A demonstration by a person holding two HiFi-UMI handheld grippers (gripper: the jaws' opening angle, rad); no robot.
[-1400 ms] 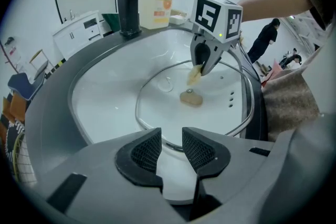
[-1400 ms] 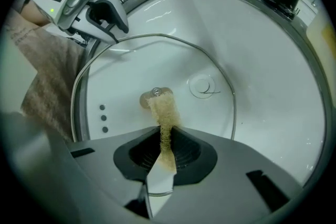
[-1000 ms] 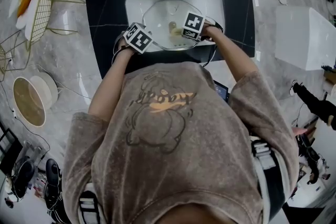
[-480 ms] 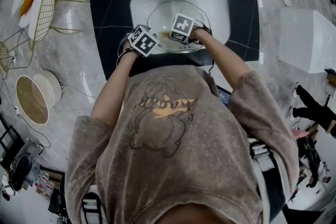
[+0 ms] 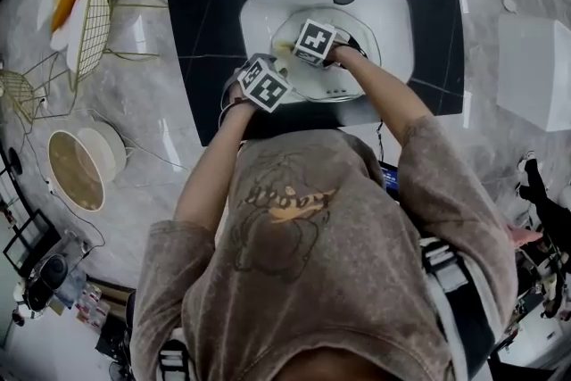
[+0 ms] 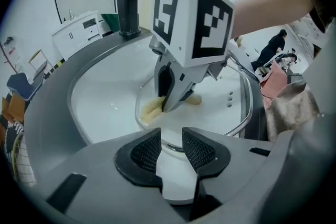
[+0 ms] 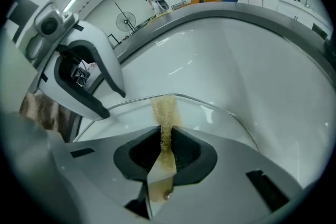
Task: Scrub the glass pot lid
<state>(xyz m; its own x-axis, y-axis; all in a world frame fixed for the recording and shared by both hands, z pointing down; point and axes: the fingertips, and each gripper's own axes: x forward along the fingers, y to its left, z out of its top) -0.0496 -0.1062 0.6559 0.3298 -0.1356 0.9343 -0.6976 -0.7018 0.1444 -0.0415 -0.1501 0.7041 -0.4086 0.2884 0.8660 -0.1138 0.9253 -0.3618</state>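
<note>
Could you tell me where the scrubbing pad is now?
Right gripper view: the scrubbing pad is pinched in the right gripper, tip at the rim of the glass lid.

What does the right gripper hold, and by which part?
The right gripper pinches a yellowish scrubber about its middle; the far end reaches the rim of the lid.

I hold left gripper (image 6: 171, 140) steeply down, jaws apart; right gripper (image 7: 167, 139) just beside it, jaws clamped on scrub pad (image 7: 165, 110).
</note>
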